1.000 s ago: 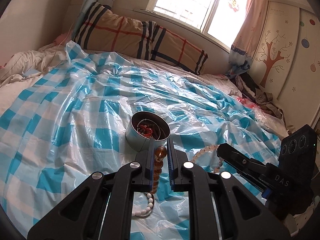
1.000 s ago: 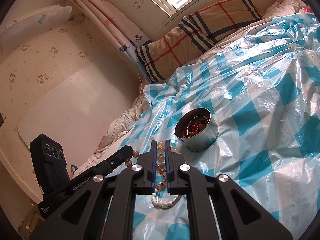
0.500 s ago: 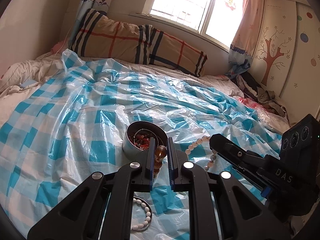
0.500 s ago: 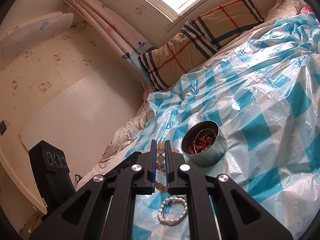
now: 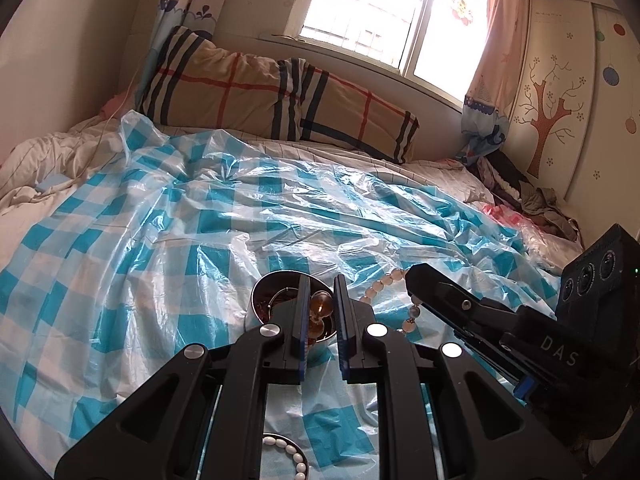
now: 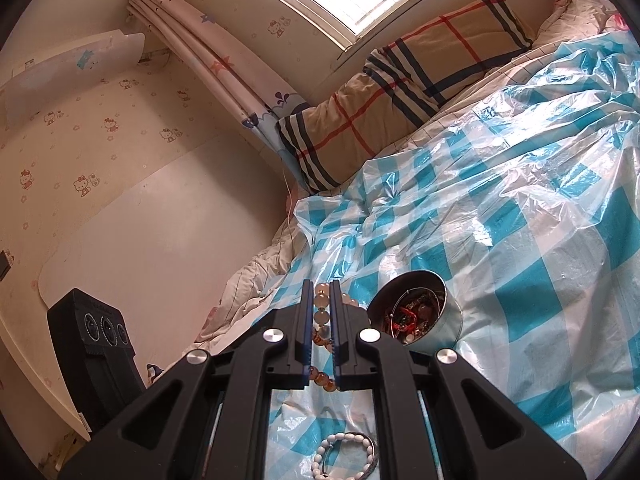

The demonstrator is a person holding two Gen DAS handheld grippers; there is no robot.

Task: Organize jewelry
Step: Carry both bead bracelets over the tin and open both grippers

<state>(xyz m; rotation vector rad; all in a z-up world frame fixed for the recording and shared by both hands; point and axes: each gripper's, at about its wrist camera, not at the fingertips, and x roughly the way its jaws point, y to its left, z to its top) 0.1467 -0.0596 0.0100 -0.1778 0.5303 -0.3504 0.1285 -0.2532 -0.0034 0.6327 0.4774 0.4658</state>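
Lifted higher than a second ago, my left hand-held gripper (image 5: pixel 320 312) now hangs right over the tin (image 5: pixel 264 304) on the bed's checked plastic sheet (image 5: pixel 120 260), nearly closed on an amber bead bracelet (image 5: pixel 321 307). To its right, pale beads (image 5: pixel 384 280) hang from the other tool. A white bracelet (image 5: pixel 288 452) lies below.

From the right wrist, my right hand-held gripper (image 6: pixel 321 320) pinches the pale bead bracelet (image 6: pixel 321 300) just left of the tin (image 6: pixel 436 328), which already holds pieces. I judge three bracelets remain.
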